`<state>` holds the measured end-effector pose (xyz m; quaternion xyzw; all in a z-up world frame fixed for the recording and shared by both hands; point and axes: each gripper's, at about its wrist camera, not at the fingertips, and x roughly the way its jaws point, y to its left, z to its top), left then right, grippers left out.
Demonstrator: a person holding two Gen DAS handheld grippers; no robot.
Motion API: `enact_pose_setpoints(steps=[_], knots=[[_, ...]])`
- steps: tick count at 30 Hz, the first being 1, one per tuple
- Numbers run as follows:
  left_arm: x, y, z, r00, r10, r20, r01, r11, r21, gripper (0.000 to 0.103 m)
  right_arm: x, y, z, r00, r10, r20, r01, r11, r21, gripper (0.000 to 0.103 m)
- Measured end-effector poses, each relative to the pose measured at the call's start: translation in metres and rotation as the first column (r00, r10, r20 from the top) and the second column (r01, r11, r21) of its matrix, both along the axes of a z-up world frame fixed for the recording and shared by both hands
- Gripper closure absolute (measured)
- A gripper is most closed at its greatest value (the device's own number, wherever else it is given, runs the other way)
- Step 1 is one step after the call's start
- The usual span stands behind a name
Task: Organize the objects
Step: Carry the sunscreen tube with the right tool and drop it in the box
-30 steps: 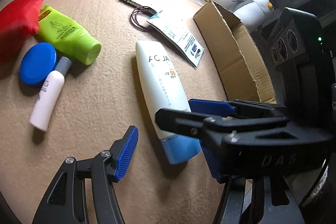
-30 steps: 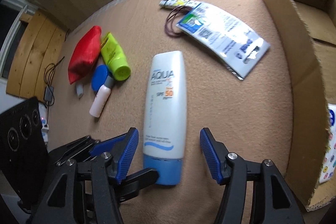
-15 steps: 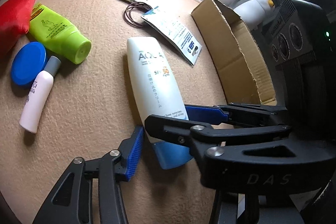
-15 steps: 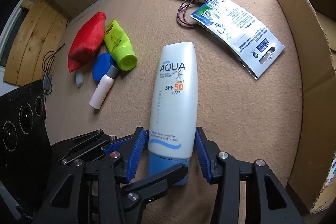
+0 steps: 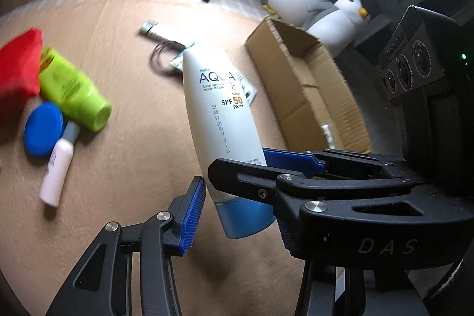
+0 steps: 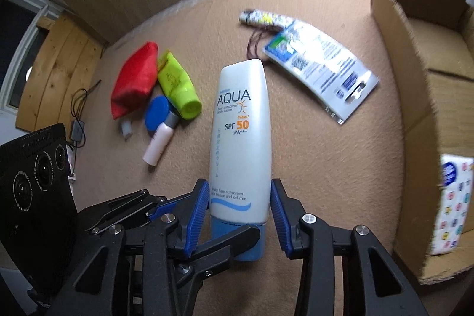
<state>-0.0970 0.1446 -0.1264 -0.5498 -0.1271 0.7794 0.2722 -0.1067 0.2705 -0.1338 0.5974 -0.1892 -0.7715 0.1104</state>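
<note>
- Tan, nubby carpet surface point(image 6: 326, 168) carried one brown corrugated cardboard box point(image 6: 420, 55) at right.
- One smooth white sunscreen tube point(image 6: 240, 138), blue-capped, stood near centre, clamped by both right gripper point(image 6: 237, 215) fingers and left gripper point(image 5: 237, 203) fingers, which had just been closing.
- Far left: one red pouch point(image 6: 134, 85), one lime tube point(image 6: 177, 91), one round blue lid point(image 6: 157, 117).

White blue-capped sunscreen tube point(image 6: 240, 144), clamped, tilted

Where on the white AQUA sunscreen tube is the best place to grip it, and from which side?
Grip the sunscreen tube low on its body, just above the blue cap, coming from the cap end along its length. The body is flat and broad there, so the fingers press its two narrow edges. Both the right gripper and left gripper hold it so.
</note>
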Motion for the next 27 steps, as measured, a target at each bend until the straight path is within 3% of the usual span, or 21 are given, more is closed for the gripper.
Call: enact_pose_setpoints(steps=[6,13,22,27], knots=[[-0.01,0.043,0.027,0.998,-0.043,-0.049,0.044,0.999,0.02,0.054,0.004,0.029,0.028,0.998,-0.035,-0.048,0.036,0.999,0.016,0.064],[-0.022,0.114,0.037,0.992,-0.099,-0.077,0.102,0.994,0.033,0.054,0.015,0.081,0.05,0.993,-0.086,-0.085,0.09,0.995,0.051,0.064],[-0.028,0.192,0.027,0.982,-0.171,-0.079,0.173,0.985,0.016,0.054,0.035,0.144,0.05,0.983,-0.162,-0.087,0.169,0.983,0.077,0.064],[-0.032,0.215,0.024,0.979,-0.19,-0.08,0.191,0.982,0.004,0.054,0.043,0.166,0.045,0.978,-0.191,-0.078,0.198,0.977,0.082,0.064]])
